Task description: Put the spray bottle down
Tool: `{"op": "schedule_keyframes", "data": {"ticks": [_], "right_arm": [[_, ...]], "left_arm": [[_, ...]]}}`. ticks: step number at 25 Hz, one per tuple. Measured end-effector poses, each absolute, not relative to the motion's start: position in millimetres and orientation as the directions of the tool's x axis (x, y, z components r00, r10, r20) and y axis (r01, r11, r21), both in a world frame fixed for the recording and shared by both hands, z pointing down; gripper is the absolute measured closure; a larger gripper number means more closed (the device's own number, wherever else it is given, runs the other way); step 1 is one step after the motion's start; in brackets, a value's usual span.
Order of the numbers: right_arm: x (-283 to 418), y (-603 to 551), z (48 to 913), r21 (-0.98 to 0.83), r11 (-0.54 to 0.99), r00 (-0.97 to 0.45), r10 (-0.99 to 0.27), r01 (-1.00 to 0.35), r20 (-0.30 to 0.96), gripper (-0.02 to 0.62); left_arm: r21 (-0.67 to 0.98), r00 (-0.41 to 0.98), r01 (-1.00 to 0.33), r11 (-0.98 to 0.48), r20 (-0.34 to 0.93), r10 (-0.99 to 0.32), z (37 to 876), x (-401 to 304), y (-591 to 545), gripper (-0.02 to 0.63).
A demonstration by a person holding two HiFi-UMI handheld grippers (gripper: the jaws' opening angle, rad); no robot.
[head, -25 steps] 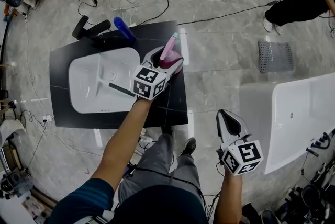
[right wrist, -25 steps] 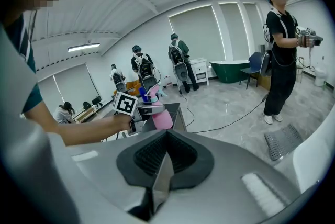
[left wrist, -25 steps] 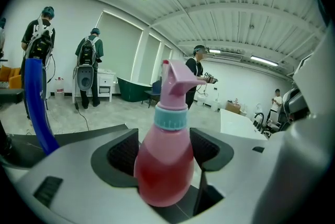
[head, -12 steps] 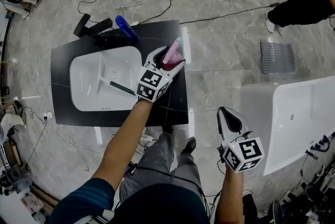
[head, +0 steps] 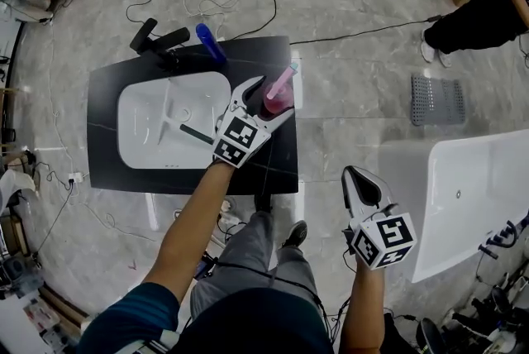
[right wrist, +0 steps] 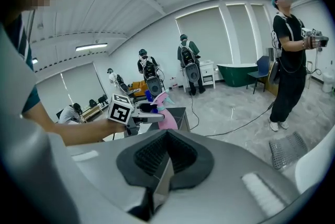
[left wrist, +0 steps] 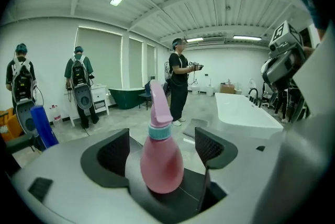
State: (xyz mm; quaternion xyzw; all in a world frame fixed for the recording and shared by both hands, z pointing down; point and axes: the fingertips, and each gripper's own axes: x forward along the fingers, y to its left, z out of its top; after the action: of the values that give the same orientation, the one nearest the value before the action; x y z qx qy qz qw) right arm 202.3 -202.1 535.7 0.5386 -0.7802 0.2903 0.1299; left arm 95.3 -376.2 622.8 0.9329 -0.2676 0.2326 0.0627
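Observation:
The pink spray bottle with a teal collar stands upright on the black counter, near its right edge. My left gripper is around it and its jaws are opening. In the left gripper view the spray bottle sits between the dark pads, with a gap on each side. My right gripper hangs low at the right, away from the counter. It is shut, with its pads together and nothing between them.
A white basin is set into the counter, with a dark rod lying across it. A blue bottle and a black fixture stand at the counter's far edge. A white bathtub, a grey mat and cables lie on the floor.
The left gripper's jaws have spread apart off the pink bottle, which now stands more upright on the counter. The right gripper has stayed where it was.

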Motion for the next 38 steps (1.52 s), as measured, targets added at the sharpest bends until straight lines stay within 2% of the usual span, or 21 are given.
{"op": "schedule_keyframes", "data": {"ticks": [4, 13, 14, 17, 21, 29, 38], "right_arm": [[201, -203, 524, -0.298, 0.272, -0.392, -0.775, -0.915, 0.495, 0.584], [197, -197, 464, -0.236, 0.327, -0.399, -0.823, -0.915, 0.405, 0.584], [197, -196, 454, -0.229, 0.337, -0.403, -0.83, -0.913, 0.387, 0.584], [192, -193, 423, -0.202, 0.375, -0.423, -0.845, -0.905, 0.326, 0.584], [181, -182, 387, -0.16, 0.434, -0.462, -0.847, -0.887, 0.263, 0.586], [162, -145, 322, -0.108, 0.526, -0.537, -0.822, -0.844, 0.191, 0.588], [156, -102, 283, -0.059, 0.559, -0.562, -0.816, -0.827, 0.133, 0.588]], "left_arm": [[-0.059, 0.733, -0.528, -0.847, 0.472, -0.49, 605, 81, -368, 0.21], [-0.08, 0.695, -0.61, -0.788, 0.422, -0.582, 532, 19, -328, 0.219], [-0.089, 0.691, -0.621, -0.779, 0.406, -0.598, 520, 11, -322, 0.241], [-0.123, 0.68, -0.653, -0.747, 0.338, -0.65, 477, -12, -303, 0.428], [-0.177, 0.674, -0.673, -0.718, 0.254, -0.694, 421, -34, -270, 0.597], [-0.174, 0.671, -0.694, -0.699, 0.198, -0.715, 342, -56, -197, 0.601], [-0.217, 0.653, -0.71, -0.67, 0.154, -0.742, 312, -71, -136, 0.601]]}}
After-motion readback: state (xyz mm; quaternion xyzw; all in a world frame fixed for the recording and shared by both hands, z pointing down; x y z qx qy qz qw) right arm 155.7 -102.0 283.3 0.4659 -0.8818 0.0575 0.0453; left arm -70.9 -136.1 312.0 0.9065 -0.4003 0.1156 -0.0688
